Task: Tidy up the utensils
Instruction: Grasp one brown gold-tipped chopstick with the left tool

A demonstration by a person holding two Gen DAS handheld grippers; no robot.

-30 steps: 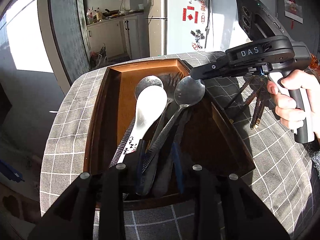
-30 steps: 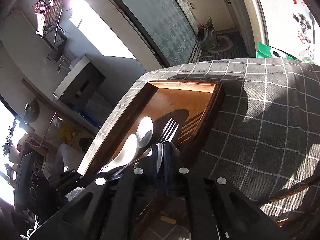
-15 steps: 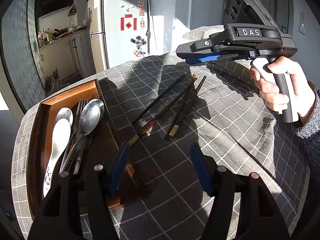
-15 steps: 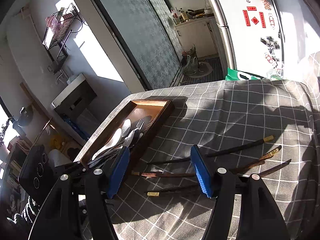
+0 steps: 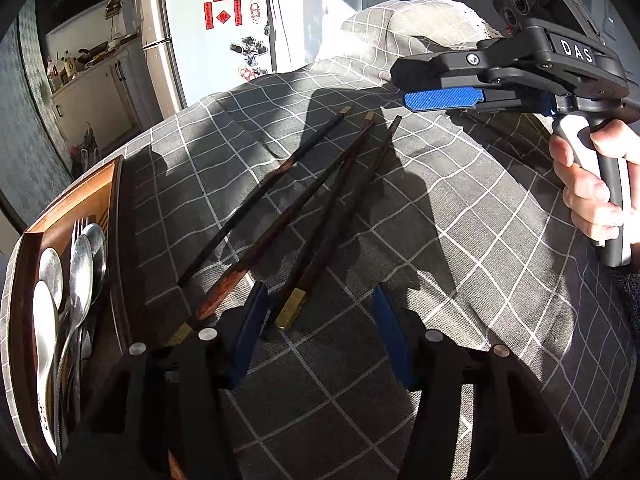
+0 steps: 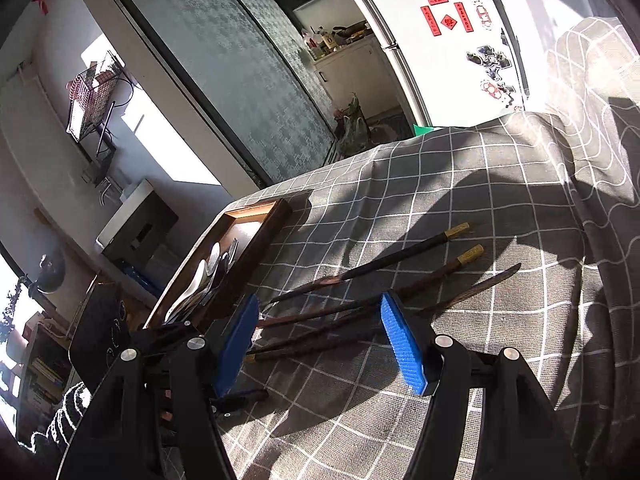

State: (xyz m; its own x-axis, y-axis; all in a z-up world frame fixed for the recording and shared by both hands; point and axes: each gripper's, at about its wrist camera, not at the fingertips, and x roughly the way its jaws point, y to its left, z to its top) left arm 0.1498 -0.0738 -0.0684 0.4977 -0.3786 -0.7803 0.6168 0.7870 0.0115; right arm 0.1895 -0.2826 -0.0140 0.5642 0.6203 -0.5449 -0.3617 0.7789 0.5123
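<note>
Left gripper (image 5: 320,340): jaws spread wide, holding nothing. Its blue pads (image 5: 250,332) stand low over the near ends of the chopsticks (image 5: 320,200); whether a pad touches a stick cannot be told.

Right gripper (image 6: 320,344): released as well, jaws wide apart, nothing between them held. In the left wrist view it sits at upper right in the person's hand (image 5: 596,196), raised above the cloth (image 5: 460,240) beyond the far chopstick tips. In its own view the pads frame the middle of the chopstick group from above.

Chopsticks: four dark sticks lie loose on the grey checked cloth covering the counter, fanned out, closer together at the end near the left gripper and spreading toward the far end. Some have brass-coloured caps; one capped end (image 5: 292,310) lies just in front of the left gripper. All four lie outside the tray.

Tray (image 5: 116,200): brown wooden tray at the left edge of the counter, beside the chopsticks. It contains a white spoon (image 5: 42,320), metal spoons (image 5: 82,268) and a fork (image 6: 232,249), lying lengthwise and overlapping.

Background: a fridge (image 5: 192,40) with red stickers.
</note>
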